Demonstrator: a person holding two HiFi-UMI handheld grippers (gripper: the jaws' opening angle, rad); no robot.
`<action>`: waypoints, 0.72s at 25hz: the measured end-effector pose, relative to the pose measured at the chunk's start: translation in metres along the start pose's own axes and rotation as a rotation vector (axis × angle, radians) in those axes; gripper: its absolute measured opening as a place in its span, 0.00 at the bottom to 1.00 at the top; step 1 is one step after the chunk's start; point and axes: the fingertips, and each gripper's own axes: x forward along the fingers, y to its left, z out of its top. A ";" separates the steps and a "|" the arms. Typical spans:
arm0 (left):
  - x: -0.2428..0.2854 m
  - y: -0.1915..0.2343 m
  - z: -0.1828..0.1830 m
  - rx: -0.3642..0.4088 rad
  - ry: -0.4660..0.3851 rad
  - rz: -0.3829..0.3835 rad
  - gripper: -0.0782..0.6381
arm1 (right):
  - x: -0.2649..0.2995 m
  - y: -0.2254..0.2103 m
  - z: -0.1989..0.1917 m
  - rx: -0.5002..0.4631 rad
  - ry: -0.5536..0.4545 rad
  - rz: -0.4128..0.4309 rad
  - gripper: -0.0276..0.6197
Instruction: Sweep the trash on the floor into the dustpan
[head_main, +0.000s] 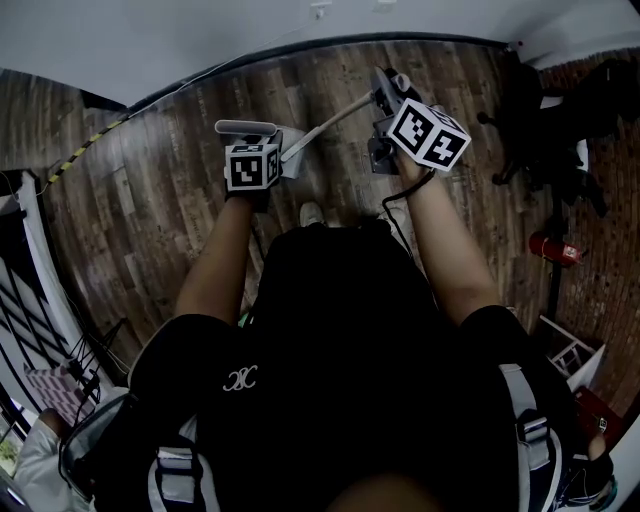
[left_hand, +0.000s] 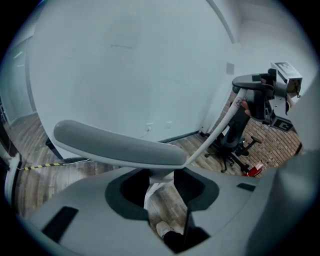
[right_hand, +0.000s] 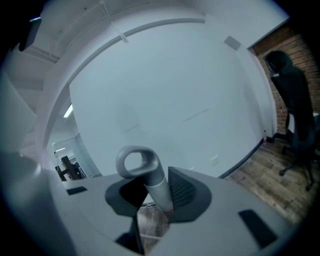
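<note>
The right gripper (right_hand: 159, 202) has its jaws closed on a grey handle (right_hand: 157, 187), which leans up and to the left and ends in a ring (right_hand: 150, 165) just above the jaws. Behind it a pale wall (right_hand: 165, 100) fills most of the view, with an outlet (right_hand: 215, 160) low down and a dark baseboard (right_hand: 245, 160) where it meets the wooden floor (right_hand: 270, 175). At the right edge a black chair (right_hand: 295, 110) stands on that floor against a brick wall (right_hand: 280, 42), and more floorboards show through the gap under the jaws.
</note>
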 end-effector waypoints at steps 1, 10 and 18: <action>0.000 0.002 0.000 -0.004 -0.003 0.004 0.32 | -0.006 -0.002 0.002 -0.015 -0.005 -0.005 0.21; -0.014 -0.005 0.045 0.013 -0.077 0.038 0.30 | -0.078 -0.024 0.038 -0.143 -0.083 -0.065 0.19; -0.049 -0.091 0.116 0.238 -0.243 -0.043 0.26 | -0.143 -0.050 0.063 -0.269 -0.146 -0.164 0.17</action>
